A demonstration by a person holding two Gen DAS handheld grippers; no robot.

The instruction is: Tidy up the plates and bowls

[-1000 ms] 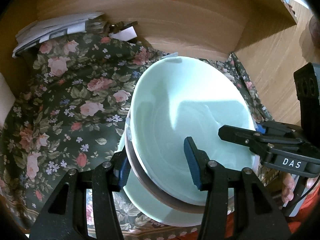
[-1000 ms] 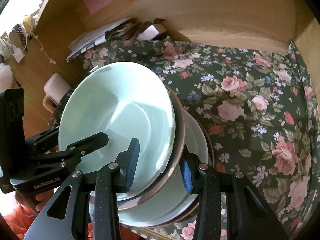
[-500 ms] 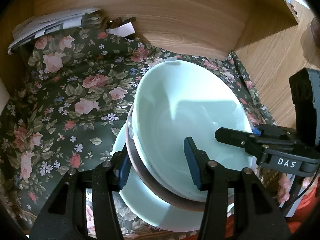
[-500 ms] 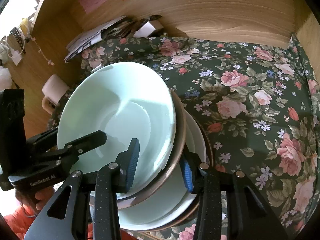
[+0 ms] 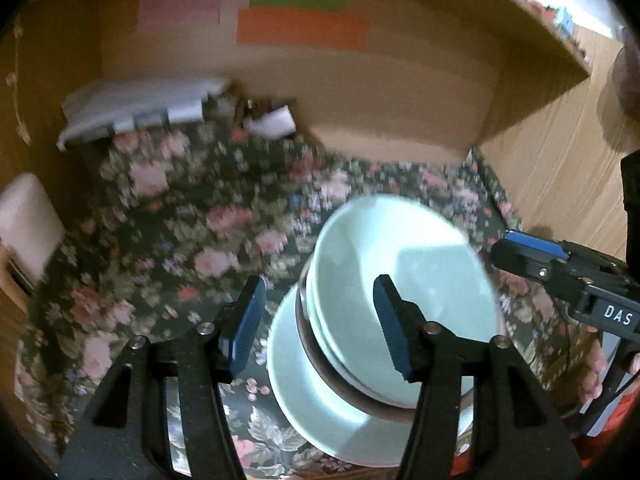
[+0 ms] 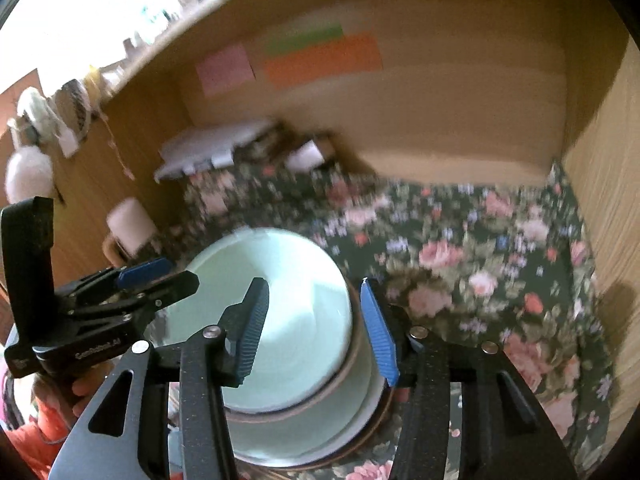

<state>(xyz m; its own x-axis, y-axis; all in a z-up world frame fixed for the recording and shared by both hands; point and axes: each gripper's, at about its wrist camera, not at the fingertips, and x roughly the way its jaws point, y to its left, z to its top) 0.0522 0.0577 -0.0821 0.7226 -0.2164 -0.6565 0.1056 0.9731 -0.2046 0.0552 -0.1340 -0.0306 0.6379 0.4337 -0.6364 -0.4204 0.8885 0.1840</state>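
A stack of dishes rests on the floral cloth (image 5: 168, 240): a pale green bowl (image 5: 404, 280) (image 6: 280, 308) on top, a brown-rimmed bowl (image 5: 320, 356) under it and a pale green plate (image 5: 304, 392) at the bottom. My left gripper (image 5: 318, 324) hovers over the stack's left rim. Its jaws are opening and the blue pads (image 5: 244, 320) do not touch the rim. My right gripper (image 6: 316, 330) hovers over the right rim, its jaws opening too, pads clear of the dishes. Each gripper shows in the other's view, the right gripper (image 5: 508, 246) and the left gripper (image 6: 176, 276).
A wooden back wall carries pink, green and orange notes (image 5: 300, 30). Papers (image 5: 136, 108) lie at the back left and a white cylinder (image 6: 130, 222) stands left of the stack. A wooden side panel (image 6: 608, 208) bounds the cloth on the right. A hand (image 6: 86, 388) holds the left gripper.
Both grippers were shut on the stack's rims, the left on the left rim, the right on the right. Both have let go, widened their jaws and risen back from the stack.
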